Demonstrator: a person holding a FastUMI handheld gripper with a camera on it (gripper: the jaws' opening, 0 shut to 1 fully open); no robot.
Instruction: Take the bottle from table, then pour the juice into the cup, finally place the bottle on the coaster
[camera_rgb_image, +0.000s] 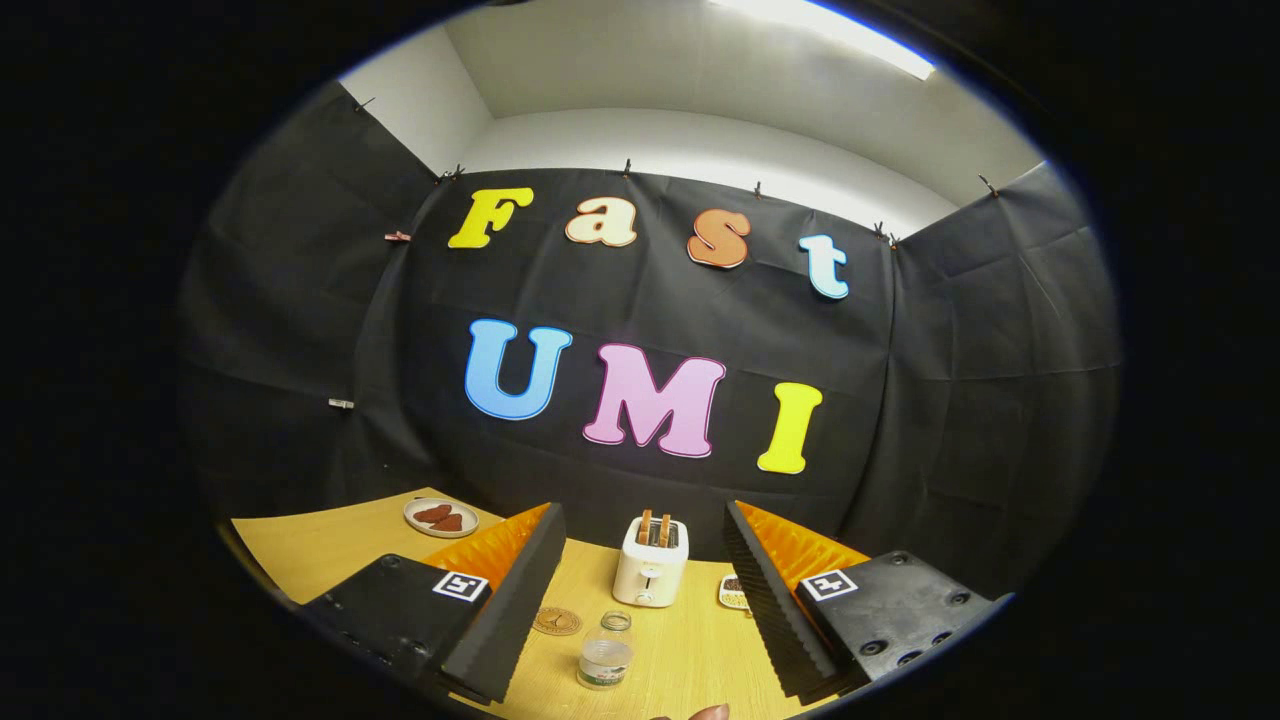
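Step 1, approach. Gripper (640, 590) fingers wide apart, empty. Small clear plastic bottle (606, 652) stood lower centre of frame, between fingers, on tan wooden table (690, 650). Next, prob.: lower, centre, close on bottle.

Your gripper (640, 600): finger tips cut off at bottom, jaws wide apart, nothing between pads. Bottle (605, 652) between fingers: base partly hidden at lower rim, contents too small to tell. Coaster (557, 621): left part hidden behind left finger. Small patterned item (734, 592) beside toaster (651, 562): mostly hidden by right finger, can't tell what. Plate (441, 517) beyond left finger: brown contents too small to identify. Fingertip (708, 712) below bottle: cut off.
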